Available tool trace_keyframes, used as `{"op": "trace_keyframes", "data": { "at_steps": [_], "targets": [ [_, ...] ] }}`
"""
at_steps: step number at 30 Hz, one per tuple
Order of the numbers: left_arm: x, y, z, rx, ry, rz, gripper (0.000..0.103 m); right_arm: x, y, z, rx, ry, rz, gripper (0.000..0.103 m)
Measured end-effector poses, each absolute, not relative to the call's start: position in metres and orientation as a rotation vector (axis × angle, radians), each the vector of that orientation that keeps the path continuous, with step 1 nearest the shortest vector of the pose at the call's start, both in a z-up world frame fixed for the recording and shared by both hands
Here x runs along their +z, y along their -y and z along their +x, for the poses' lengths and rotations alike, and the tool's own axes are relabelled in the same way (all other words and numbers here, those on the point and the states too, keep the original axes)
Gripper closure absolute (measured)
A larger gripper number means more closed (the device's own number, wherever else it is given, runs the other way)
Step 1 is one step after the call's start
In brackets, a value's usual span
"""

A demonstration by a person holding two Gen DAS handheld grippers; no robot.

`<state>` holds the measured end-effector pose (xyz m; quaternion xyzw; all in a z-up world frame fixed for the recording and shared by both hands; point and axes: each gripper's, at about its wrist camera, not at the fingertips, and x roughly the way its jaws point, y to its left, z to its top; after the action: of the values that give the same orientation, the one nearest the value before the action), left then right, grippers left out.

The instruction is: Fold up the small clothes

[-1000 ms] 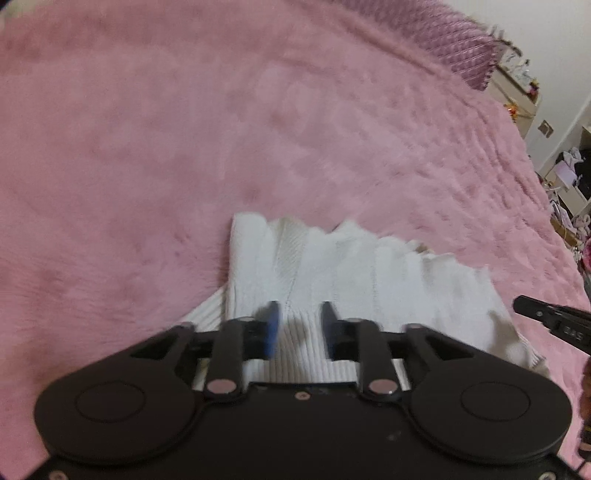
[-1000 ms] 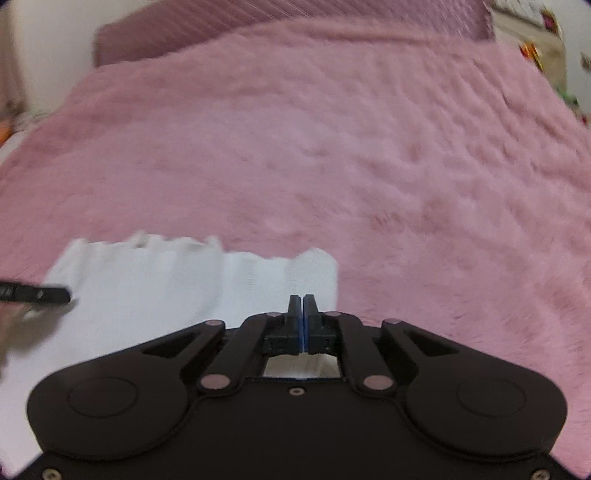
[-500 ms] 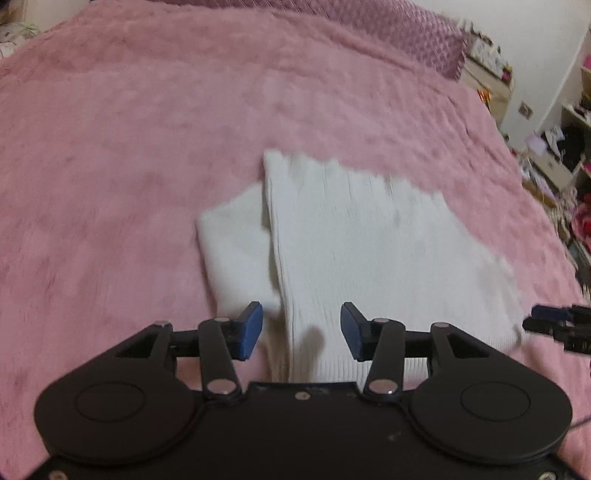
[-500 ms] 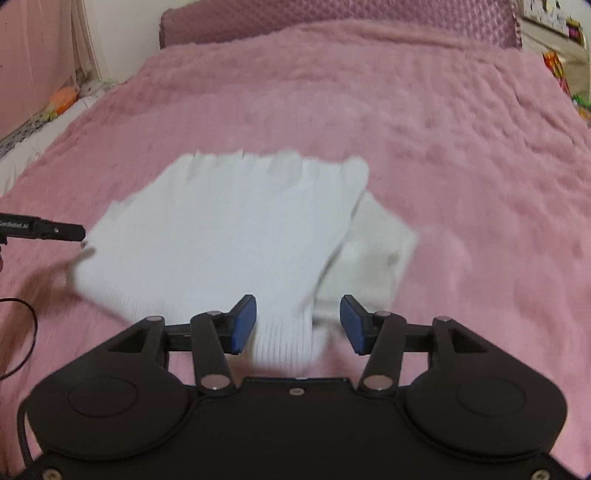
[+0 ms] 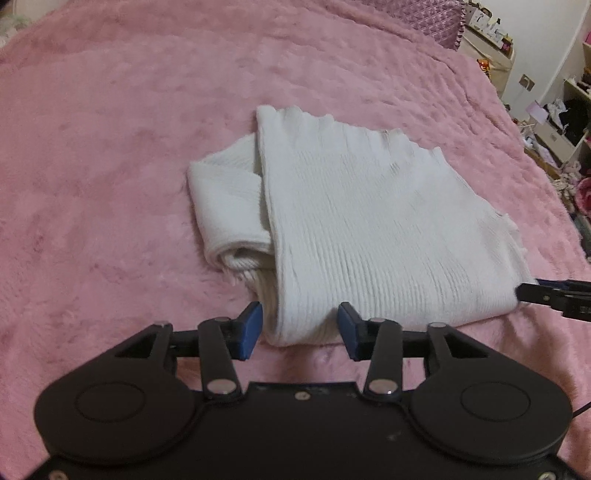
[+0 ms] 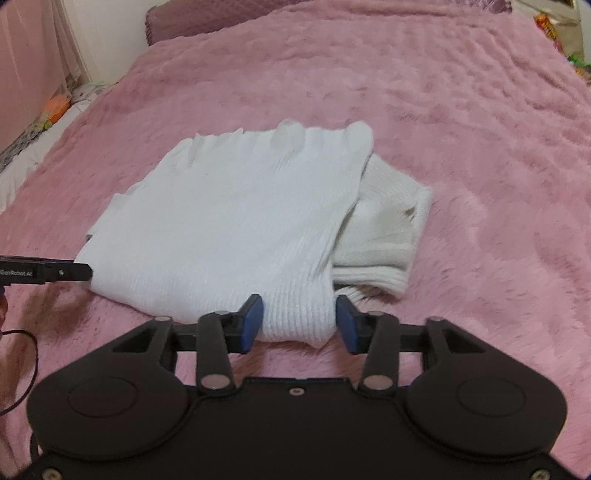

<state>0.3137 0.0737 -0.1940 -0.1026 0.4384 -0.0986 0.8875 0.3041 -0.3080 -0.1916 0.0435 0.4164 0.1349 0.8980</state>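
A white ribbed knit garment (image 5: 362, 229) lies folded on the pink fuzzy bedspread (image 5: 110, 147); a sleeve roll sticks out at its left side in the left wrist view. My left gripper (image 5: 301, 328) is open, its blue pads either side of the garment's near left corner, holding nothing. In the right wrist view the same garment (image 6: 236, 221) lies flat with the sleeve part at its right. My right gripper (image 6: 299, 323) is open around the near right corner, empty. Each gripper's tip shows at the other view's edge.
The pink bedspread (image 6: 480, 110) spreads out on all sides. A purple headboard (image 5: 424, 14) stands at the far end. Cluttered shelves and boxes (image 5: 554, 122) stand beyond the bed's right side. A window wall and toys (image 6: 55, 107) lie beyond its left side.
Both grippers opened and let go of the garment, then drew back toward me. The garment's top layer now lies folded flat on the bed.
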Motion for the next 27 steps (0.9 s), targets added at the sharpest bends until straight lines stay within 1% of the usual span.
{"op": "trace_keyframes", "data": {
  "at_steps": [1, 2, 4, 9, 13, 18, 23, 26, 27],
  "targets": [
    [-0.196, -0.075, 0.314, -0.207, -0.917, -0.227, 0.079, -0.193, 0.308, 0.305, 0.276, -0.867, 0.095, 0.075],
    [-0.197, -0.076, 0.315, -0.211, -0.924, -0.239, 0.086, -0.194, 0.309, 0.306, 0.272, -0.870, 0.100, 0.081],
    [-0.198, -0.078, 0.317, -0.208, -0.932, -0.247, 0.096, -0.195, 0.311, 0.306, 0.269, -0.872, 0.118, 0.084],
    [-0.193, -0.081, 0.315, -0.224, -0.921, -0.263, 0.099, -0.189, 0.315, 0.301, 0.250, -0.848, 0.118, 0.090],
    [-0.185, -0.088, 0.308, -0.216, -0.908, -0.279, 0.100, -0.183, 0.319, 0.298, 0.234, -0.843, 0.112, 0.092],
    [-0.203, -0.091, 0.309, -0.188, -0.965, -0.277, 0.100, -0.199, 0.329, 0.299, 0.193, -0.884, 0.146, 0.092],
    [-0.212, -0.092, 0.310, -0.171, -0.979, -0.283, 0.099, -0.210, 0.329, 0.300, 0.197, -0.897, 0.153, 0.092],
    [-0.203, -0.090, 0.308, -0.172, -0.960, -0.268, 0.094, -0.200, 0.326, 0.299, 0.211, -0.867, 0.146, 0.088],
    [-0.198, -0.089, 0.306, -0.162, -0.949, -0.260, 0.089, -0.196, 0.325, 0.297, 0.217, -0.855, 0.139, 0.086]
  ]
}}
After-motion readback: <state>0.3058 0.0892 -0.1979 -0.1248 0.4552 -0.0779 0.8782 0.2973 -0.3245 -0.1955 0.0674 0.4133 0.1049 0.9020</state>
